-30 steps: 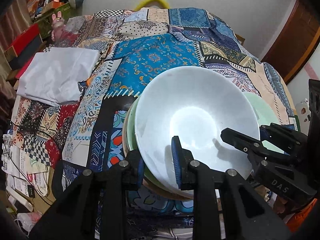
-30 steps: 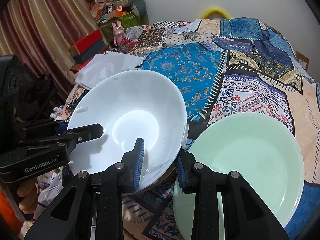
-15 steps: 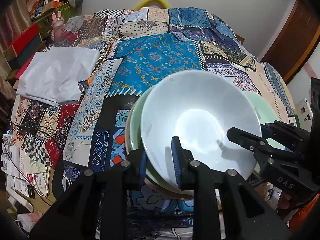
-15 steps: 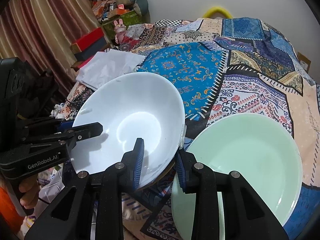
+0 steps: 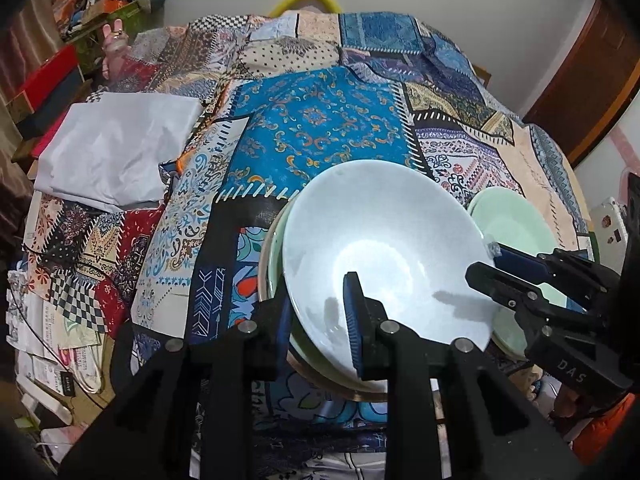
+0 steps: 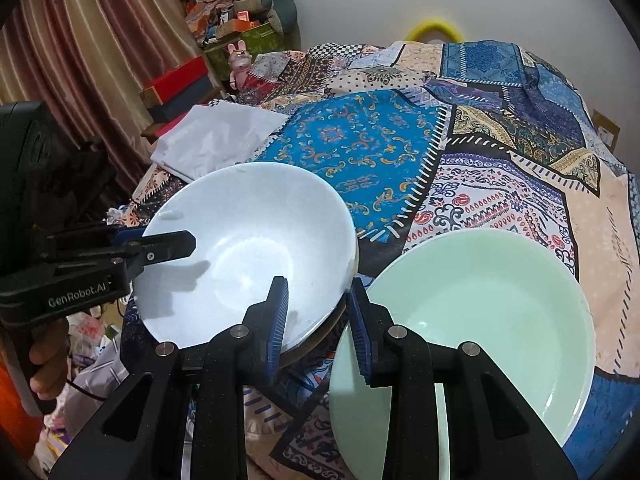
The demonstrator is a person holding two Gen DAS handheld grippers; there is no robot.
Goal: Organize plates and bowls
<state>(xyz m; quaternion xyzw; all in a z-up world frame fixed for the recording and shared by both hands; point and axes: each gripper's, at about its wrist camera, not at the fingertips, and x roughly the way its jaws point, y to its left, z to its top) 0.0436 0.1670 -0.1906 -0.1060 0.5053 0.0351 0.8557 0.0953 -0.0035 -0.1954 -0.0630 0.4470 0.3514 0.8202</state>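
Observation:
A white bowl (image 5: 384, 248) sits tilted on top of a stack of a pale green dish (image 5: 276, 268) and a tan one. My left gripper (image 5: 318, 312) straddles its near rim, one finger inside and one outside. My right gripper (image 6: 316, 320) straddles the bowl's (image 6: 248, 256) opposite rim the same way. In neither view can I tell if the pads press the rim. A separate pale green bowl (image 6: 480, 320) lies on the patchwork cloth beside the stack, right of my right gripper; it also shows in the left wrist view (image 5: 516, 232).
The patchwork cloth (image 5: 320, 128) covers the round table. A folded white cloth (image 5: 116, 152) lies at the left. Boxes and a pink rabbit toy (image 6: 240, 60) stand beyond the table. Papers and bags (image 5: 52, 320) lie below the table's left edge.
The white bowl has shifted slightly right and down onto the stack, with both grippers staying at its rim. The gaps between the fingers look about the same.

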